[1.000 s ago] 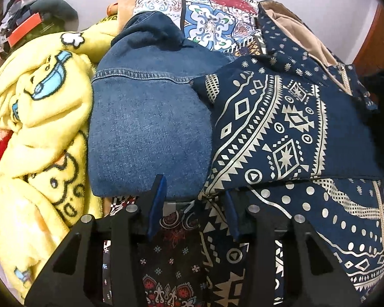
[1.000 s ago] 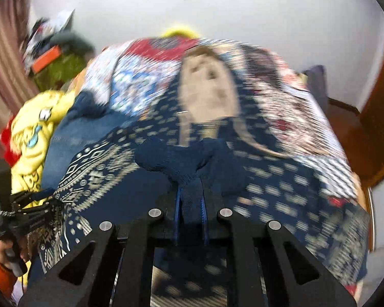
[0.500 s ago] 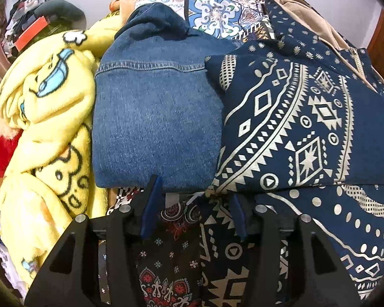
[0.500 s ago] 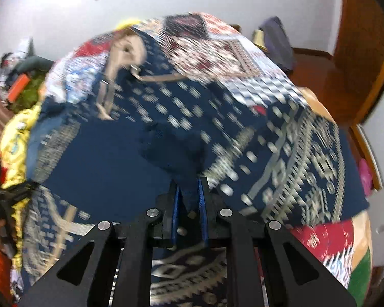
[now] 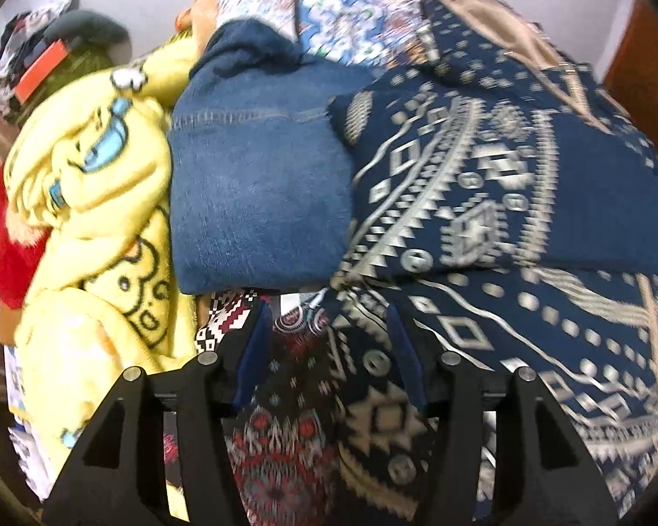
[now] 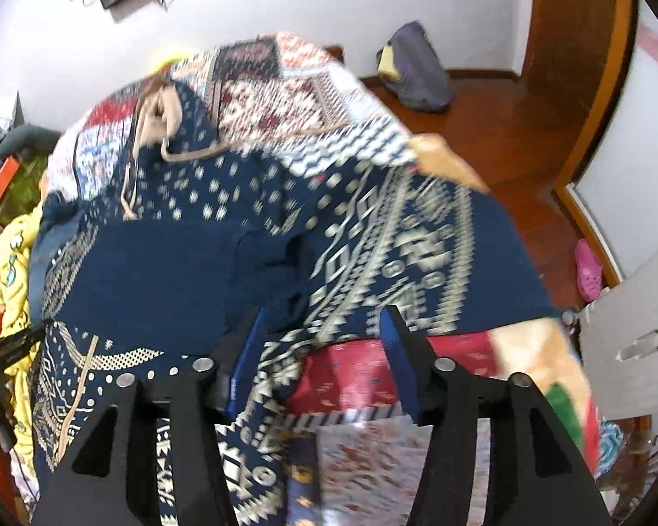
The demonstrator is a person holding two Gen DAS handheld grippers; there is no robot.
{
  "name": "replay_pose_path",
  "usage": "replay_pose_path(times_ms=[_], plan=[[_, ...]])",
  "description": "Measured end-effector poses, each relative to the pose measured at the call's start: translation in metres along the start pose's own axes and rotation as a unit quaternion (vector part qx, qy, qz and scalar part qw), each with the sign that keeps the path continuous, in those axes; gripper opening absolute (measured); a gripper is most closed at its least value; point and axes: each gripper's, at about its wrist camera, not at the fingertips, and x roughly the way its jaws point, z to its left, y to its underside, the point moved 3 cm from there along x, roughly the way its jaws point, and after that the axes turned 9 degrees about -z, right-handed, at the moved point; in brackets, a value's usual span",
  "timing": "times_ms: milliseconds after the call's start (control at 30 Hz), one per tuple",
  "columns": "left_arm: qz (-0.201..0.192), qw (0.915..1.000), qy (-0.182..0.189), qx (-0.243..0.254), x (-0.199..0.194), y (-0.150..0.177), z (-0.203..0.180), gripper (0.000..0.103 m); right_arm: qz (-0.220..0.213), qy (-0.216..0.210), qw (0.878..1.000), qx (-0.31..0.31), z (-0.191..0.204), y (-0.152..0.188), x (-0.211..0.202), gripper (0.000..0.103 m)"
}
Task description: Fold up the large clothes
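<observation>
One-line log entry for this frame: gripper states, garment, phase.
left gripper: open, empty | right gripper: open, empty | navy patterned hoodie: sleeve folded across body, on bed | folded jeans: beside hoodie | phase: between grasps

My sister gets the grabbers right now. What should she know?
Left gripper: open, holding nothing, low at the near left edge of the navy patterned hoodie.
Right gripper: open, holding nothing, over the hoodie's near hem.
The hoodie lies spread on the patchwork bedspread, hood at the far end. One sleeve is folded across the body.
A folded denim piece and yellow cartoon blanket sit beside it.
Left: probably the other sleeve, then fold the body.
</observation>
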Motion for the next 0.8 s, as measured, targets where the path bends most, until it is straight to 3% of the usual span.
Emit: replay_pose_path(times_ms=[100,233,400,600,700,800], plan=[[-0.025,0.9996,0.011,0.01,-0.027,-0.009,-0.007,0.054,-0.021,0.006,1.0,0.012,-0.019,-0.007,-0.021,0.059],[-0.063,0.9975,0.03,0.007,-0.056,-0.032,-0.023,0.063,-0.04,0.017,0.998,0.04,-0.041,-0.014,-0.03,0.068],[-0.098,0.9941,0.043,0.015,-0.064,-0.058,-0.059,0.07,-0.012,0.023,0.996,0.083,-0.079,-0.003,-0.009,0.069],[-0.066,0.9933,0.087,0.038,-0.03,-0.063,-0.118,0.07,0.042,-0.019,0.979,0.198,-0.126,0.027,0.032,0.069],[-0.048,0.9919,0.106,0.051,-0.013,-0.06,-0.144,0.07,0.046,-0.042,0.965,0.253,-0.143,0.034,0.044,0.069],[-0.038,0.99,0.121,0.062,-0.001,-0.058,-0.165,0.07,0.045,-0.045,0.96,0.271,-0.153,0.034,0.056,0.069]])
